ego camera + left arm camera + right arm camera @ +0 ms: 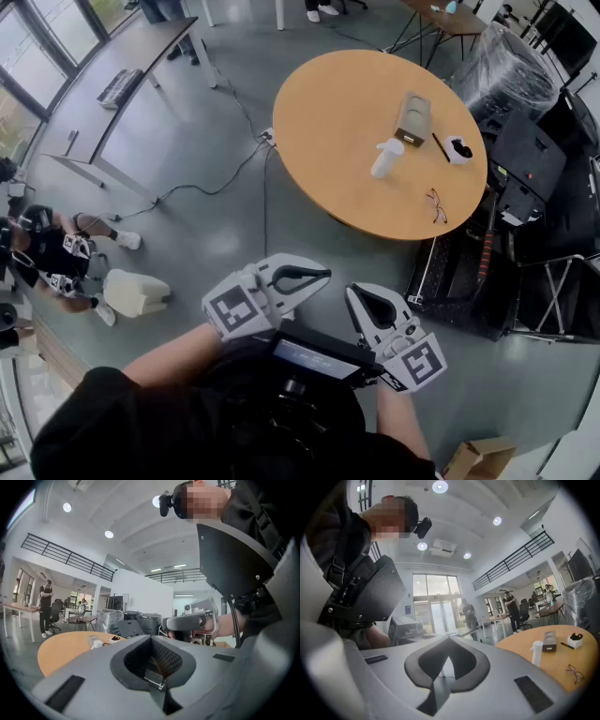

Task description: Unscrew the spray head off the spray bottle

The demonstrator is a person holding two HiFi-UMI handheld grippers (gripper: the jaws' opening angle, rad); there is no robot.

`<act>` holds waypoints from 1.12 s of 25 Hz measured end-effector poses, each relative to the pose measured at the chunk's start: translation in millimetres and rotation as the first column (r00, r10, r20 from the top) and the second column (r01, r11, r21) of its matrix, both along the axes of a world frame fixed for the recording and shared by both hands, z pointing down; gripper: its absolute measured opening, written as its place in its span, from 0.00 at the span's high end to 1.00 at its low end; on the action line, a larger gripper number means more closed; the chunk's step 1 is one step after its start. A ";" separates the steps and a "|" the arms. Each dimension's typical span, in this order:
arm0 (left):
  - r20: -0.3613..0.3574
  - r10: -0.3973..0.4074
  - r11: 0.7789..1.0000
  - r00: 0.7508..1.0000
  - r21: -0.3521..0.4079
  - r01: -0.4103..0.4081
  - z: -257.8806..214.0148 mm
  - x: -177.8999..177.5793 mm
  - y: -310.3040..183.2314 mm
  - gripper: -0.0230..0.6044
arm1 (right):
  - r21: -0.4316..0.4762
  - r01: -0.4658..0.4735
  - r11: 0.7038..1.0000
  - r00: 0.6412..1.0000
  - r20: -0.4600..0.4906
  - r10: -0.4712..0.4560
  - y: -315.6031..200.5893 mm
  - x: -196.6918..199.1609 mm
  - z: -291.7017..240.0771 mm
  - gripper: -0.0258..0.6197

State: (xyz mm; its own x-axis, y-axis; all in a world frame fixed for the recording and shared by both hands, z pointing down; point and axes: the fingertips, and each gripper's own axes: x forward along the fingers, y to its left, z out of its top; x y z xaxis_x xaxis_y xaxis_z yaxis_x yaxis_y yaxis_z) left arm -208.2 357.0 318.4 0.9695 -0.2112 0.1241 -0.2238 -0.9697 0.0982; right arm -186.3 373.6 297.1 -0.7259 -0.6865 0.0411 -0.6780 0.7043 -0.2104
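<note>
The white spray bottle (385,157) stands upright on the round wooden table (328,122), far ahead of both grippers; it also shows small in the right gripper view as the bottle (537,653) and faintly in the left gripper view (96,643). My left gripper (323,275) and right gripper (354,292) are held close to the person's chest over the grey floor, tips near each other. Both are shut with nothing between the jaws, as seen at the left gripper (152,637) and the right gripper (449,641).
On the table lie a brown box (412,117), a small white-and-black item (458,149), a pen (440,145) and glasses (437,204). Black equipment (525,178) crowds the table's right side. A white container (136,292) and a cable (211,173) lie on the floor, with a person (47,258) at the left.
</note>
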 end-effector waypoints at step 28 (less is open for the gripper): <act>-0.032 0.090 0.995 0.995 -0.051 -0.091 18.2 28.5 -128.7 0.91 | -0.032 -0.062 0.998 0.998 0.018 0.063 -138.5 30.7 21.9 0.97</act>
State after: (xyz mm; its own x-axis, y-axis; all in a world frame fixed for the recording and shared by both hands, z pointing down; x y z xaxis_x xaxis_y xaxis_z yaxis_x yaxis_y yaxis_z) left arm -179.8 228.3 336.6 0.9877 -0.1167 0.1037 -0.1318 -0.9792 0.1541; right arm -155.6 235.0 318.9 -0.6824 -0.7293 0.0498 -0.7162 0.6533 -0.2454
